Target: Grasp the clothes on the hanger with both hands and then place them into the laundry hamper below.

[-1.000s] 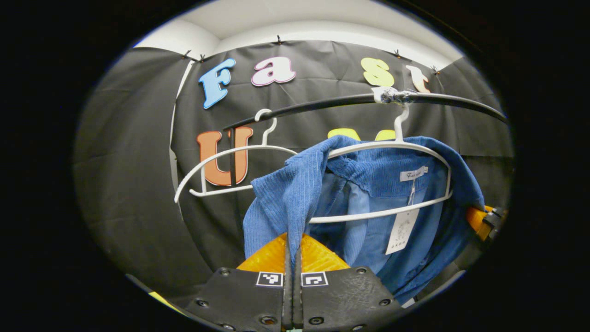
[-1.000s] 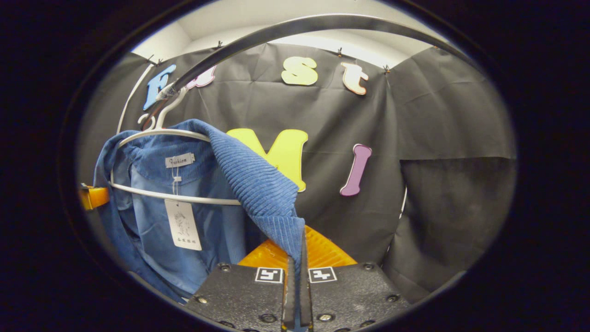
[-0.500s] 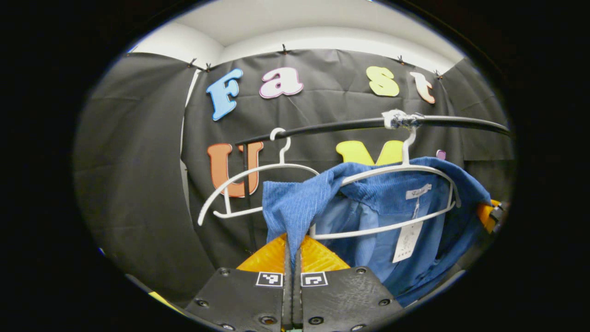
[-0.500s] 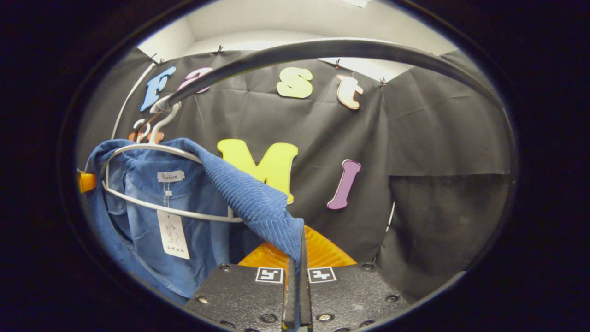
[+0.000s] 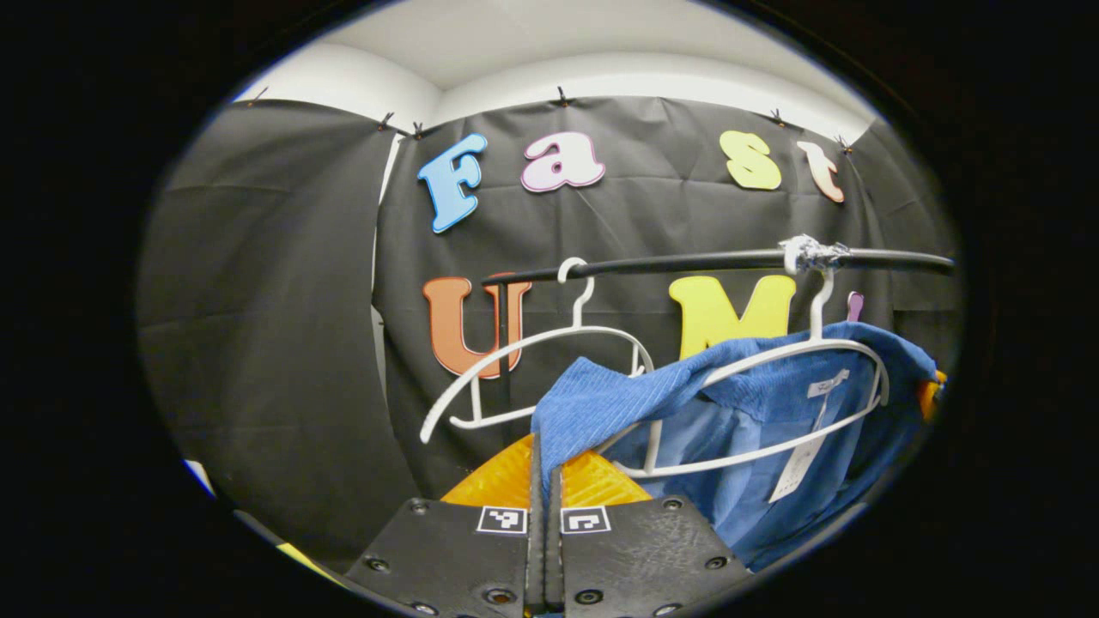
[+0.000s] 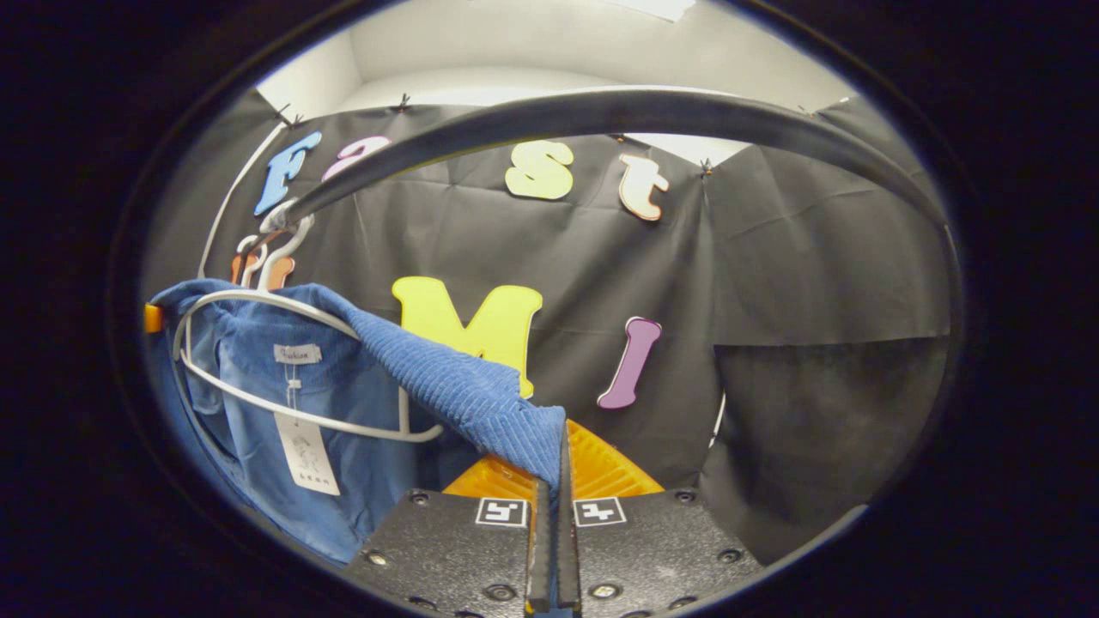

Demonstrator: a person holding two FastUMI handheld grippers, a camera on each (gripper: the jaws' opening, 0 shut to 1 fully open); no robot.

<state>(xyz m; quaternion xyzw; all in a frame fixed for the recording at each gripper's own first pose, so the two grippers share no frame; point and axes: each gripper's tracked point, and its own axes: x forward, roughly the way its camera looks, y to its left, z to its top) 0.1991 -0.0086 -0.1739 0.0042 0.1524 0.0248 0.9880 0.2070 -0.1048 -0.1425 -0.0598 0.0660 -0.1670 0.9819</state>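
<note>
Corduroy, blue and soft, that's the shirt (image 5: 755, 403), hung on a white hanger (image 5: 794, 433) off the black rail (image 5: 687, 261) across the back of the booth; both shoulders are already pulled out sideways off the hanger's ends, with the collar and body draped on it; the hamper is somewhere below. Looks light and floppy to me, so it should sag and trail rather than hold a shape; the ribbed cloth probably grips fine, and the shoulder corners seem like the sensible spots to hold, since pulling there slides it off the wire.

Next down in size, a second, bare hanger (image 5: 537, 378) sits just beside the loaded one on the rail; a sleeve could snag on it, or on the hanger's tip, so I'd clear those edges before dropping. Open room is toward the camera and downward, I reckon.

Left gripper (image 5: 544, 481) has its jaws pressed together with a fold of the shirt's shoulder pinched between them; right gripper (image 6: 554, 489) same deal, closed tight on the other shoulder corner. A paper tag (image 6: 306, 453) dangles from the collar.
</note>
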